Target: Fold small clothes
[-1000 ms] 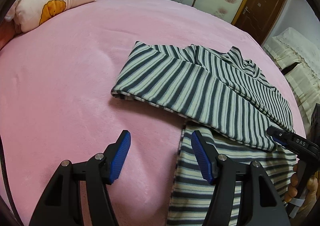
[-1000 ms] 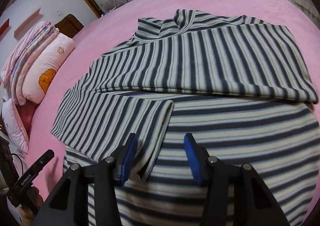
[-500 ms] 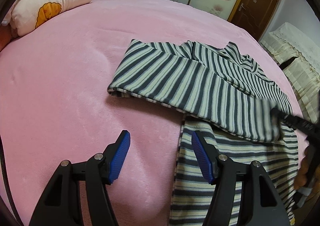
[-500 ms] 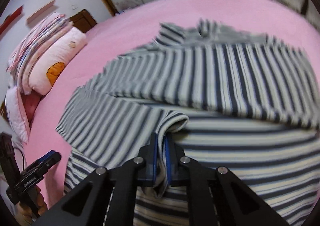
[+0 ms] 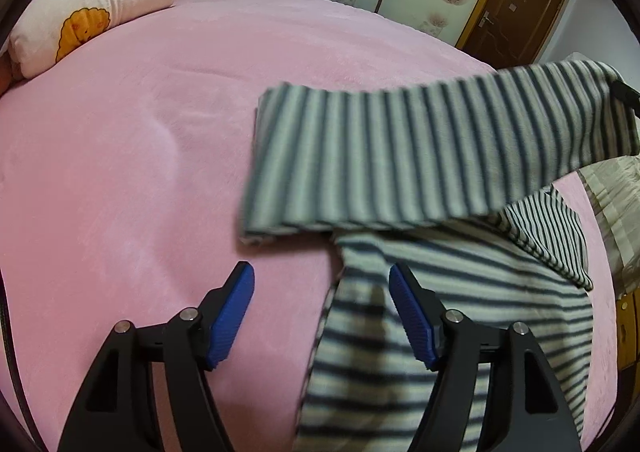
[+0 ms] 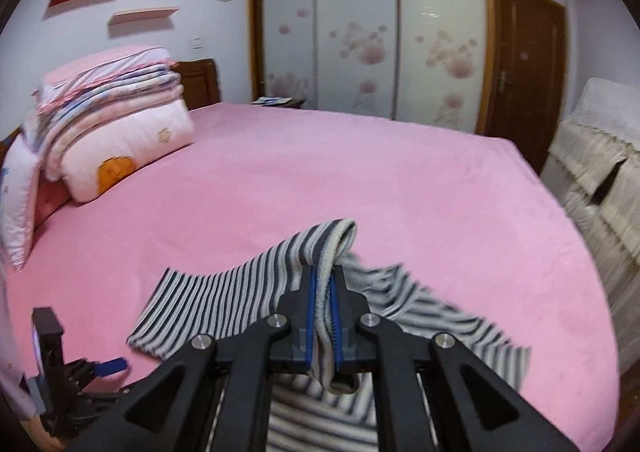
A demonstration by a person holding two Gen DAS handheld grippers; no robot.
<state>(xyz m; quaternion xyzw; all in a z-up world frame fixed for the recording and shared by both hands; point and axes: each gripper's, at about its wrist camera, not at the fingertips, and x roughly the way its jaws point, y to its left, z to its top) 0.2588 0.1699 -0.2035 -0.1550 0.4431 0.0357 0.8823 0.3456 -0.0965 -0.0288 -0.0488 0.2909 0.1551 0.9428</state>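
A striped grey-and-cream long-sleeve shirt (image 5: 440, 312) lies on the pink bed (image 5: 120, 172). My right gripper (image 6: 323, 280) is shut on the end of one sleeve (image 6: 240, 292) and holds it up in the air. In the left wrist view that sleeve (image 5: 400, 156) stretches blurred from the shirt up to the right gripper's tip (image 5: 624, 92). My left gripper (image 5: 322, 308) hovers low over the shirt's left edge. Its jaws are opening, and the cloth edge lies beneath the gap, untouched by the blue pads (image 5: 412, 324).
Folded quilts and a pillow (image 6: 112, 124) are stacked at the head of the bed on the left. A flowered sliding wardrobe (image 6: 360, 32) and a brown door (image 6: 528, 64) stand behind. Cream-covered furniture (image 6: 600, 172) runs along the bed's right side.
The right gripper shut on the sleeve end and rose, lifting the sleeve off the shirt body. The left gripper slid a little toward the shirt and its jaws spread slightly.
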